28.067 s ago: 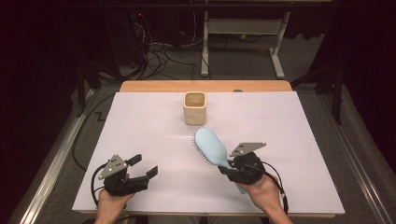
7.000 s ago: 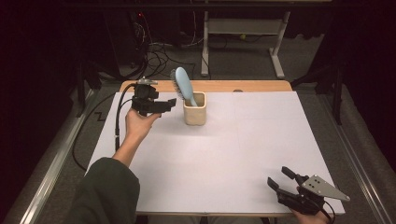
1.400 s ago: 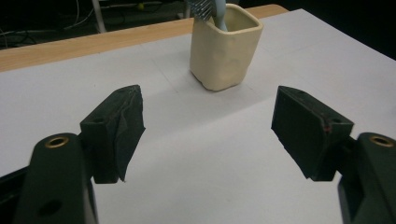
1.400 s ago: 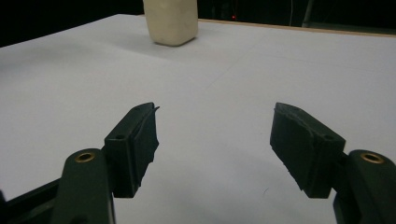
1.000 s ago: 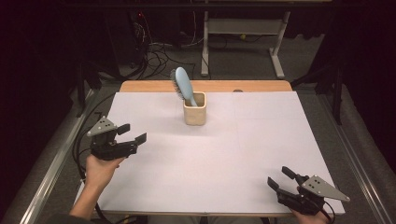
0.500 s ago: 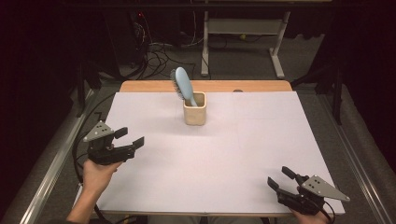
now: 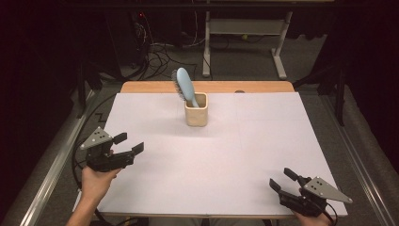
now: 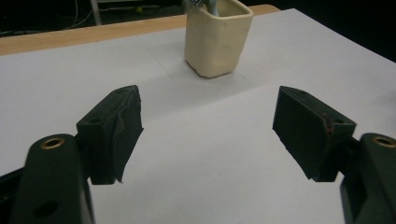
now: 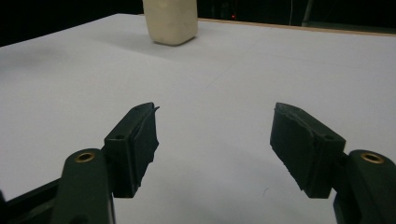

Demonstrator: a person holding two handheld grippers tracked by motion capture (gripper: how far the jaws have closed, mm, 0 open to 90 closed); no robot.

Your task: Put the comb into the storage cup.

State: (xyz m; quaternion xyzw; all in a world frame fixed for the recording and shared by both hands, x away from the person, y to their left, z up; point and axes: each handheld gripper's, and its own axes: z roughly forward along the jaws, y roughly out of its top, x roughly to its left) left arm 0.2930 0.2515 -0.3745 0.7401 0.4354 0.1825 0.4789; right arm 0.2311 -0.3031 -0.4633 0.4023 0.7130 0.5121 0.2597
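Hairbrush (image 7: 184, 88) is stood head-up in the cream cup (image 7: 196, 109) at upper centre of the frame. Since a second ago the left gripper (image 7: 131, 143) has been drawn back to lower left, jaws wide and empty; the right gripper (image 7: 281, 180) rests wide at lower right. Placement seems finished.

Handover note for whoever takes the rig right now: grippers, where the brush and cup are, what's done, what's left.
Left gripper: open, empty, near the table's left edge.
Right gripper: open, empty, at the near right corner.
Hairbrush: standing handle-down in the cream cup, head leaning out to the left.
Cup: upright on the white table cover, toward the far middle.
Done: brush is in the cup, both grippers clear of it.
Left: nothing apparent; perhaps just rest the grippers.
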